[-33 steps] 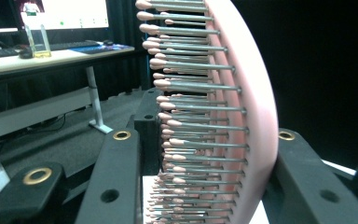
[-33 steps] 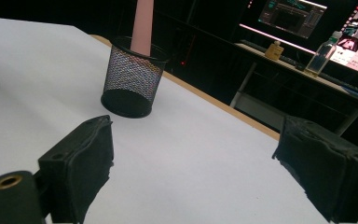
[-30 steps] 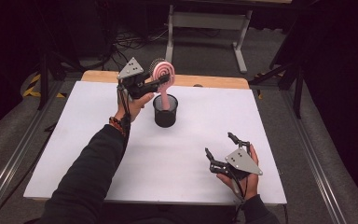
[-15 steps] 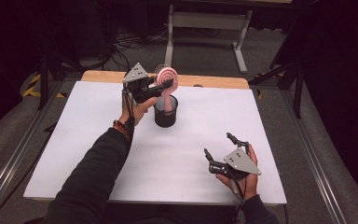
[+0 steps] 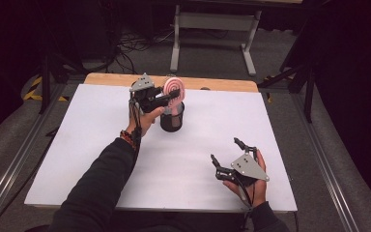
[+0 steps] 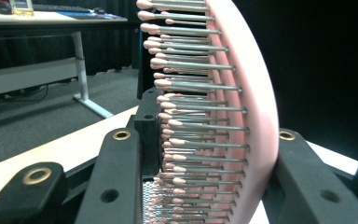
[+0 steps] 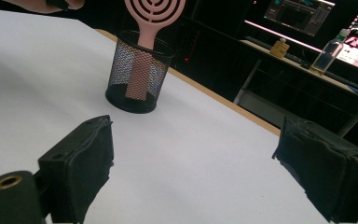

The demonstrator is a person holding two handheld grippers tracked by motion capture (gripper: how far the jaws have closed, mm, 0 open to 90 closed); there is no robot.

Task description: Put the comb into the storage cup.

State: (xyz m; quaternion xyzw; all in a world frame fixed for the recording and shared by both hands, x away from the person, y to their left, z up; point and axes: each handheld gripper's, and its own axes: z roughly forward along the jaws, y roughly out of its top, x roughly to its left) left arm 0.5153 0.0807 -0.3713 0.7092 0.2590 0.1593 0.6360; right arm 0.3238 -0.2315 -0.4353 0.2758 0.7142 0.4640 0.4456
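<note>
Hairbrush (image 5: 174, 90), pink and round-headed, stood near the upper middle of the high view with its handle down inside the black mesh cup (image 5: 172, 118), its head pinched between the jaws of the left claw (image 5: 166, 96); the right claw (image 5: 227, 155) rested wide open and holding nothing at the lower right of the white surface (image 5: 77, 145). The step in hand looked like seating the brush in the cup; next, the left claw would likely need to open and lift clear without tipping the cup.

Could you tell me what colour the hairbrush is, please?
Pink plastic hairbrush; clearest in the right gripper view.
</note>
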